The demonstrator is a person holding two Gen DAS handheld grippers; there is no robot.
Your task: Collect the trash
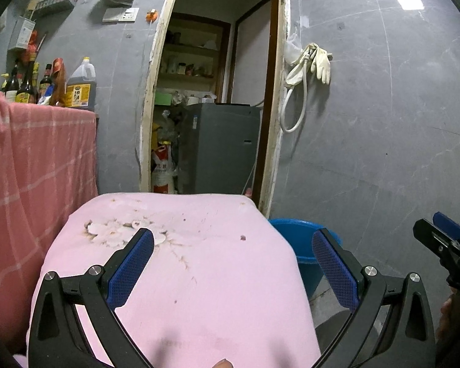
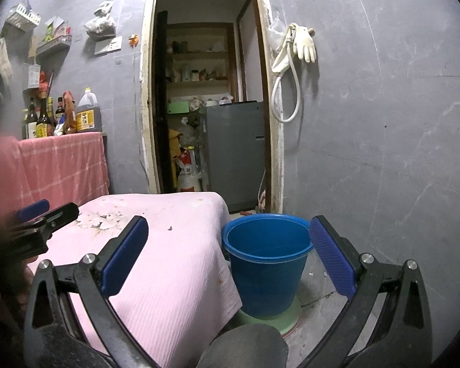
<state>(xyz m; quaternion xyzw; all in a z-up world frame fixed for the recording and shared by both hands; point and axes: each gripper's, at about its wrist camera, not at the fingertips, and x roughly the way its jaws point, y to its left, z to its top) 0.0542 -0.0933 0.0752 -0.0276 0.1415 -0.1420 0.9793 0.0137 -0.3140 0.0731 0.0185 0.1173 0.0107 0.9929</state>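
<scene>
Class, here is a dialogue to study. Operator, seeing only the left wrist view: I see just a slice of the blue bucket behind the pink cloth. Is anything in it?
Observer: The right wrist view looks into the blue bucket; what shows of its inside looks bare.
Operator: What is it standing on?
Observer: A pale green disc on the floor.
Operator: Is my right gripper open?
Observer: Yes, the right gripper is open and holds nothing, like the left gripper.

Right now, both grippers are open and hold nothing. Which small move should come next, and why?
Probably ease the left gripper forward to the pale scraps on the pink cloth. They lie just past its left finger, while the blue bucket stands beside the table, ready.
</scene>
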